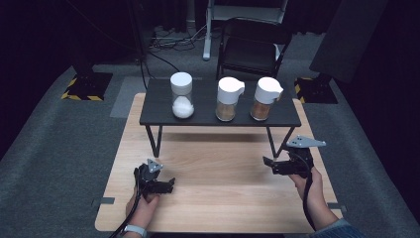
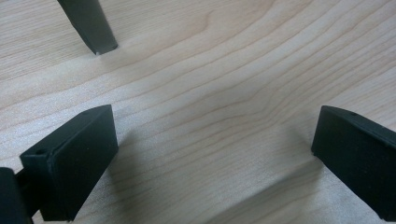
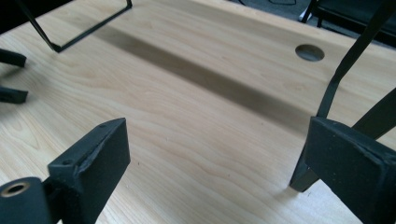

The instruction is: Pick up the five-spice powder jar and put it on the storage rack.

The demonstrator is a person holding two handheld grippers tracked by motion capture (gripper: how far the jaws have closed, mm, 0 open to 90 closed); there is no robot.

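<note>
Three white-lidded jars stand in a row on a low black riser (image 1: 208, 118): one with white powder (image 1: 182, 96), two with brown contents (image 1: 229, 100) (image 1: 265, 99). My left gripper (image 1: 168, 185) rests low over the wooden table (image 1: 218, 198) at the front left, jaws pointing right. In the left gripper view it (image 2: 212, 123) is open with bare wood between the jaws. My right gripper (image 1: 269, 165) sits at the front right, jaws pointing left, near the riser's right leg. In the right gripper view it (image 3: 219, 135) is open and holds nothing.
The riser's thin black legs stand on the table (image 2: 91, 25) (image 3: 343, 74) (image 1: 154, 140). A round cable hole (image 3: 309, 52) is cut in the tabletop. A black chair (image 1: 252, 47) stands behind the table on grey carpet.
</note>
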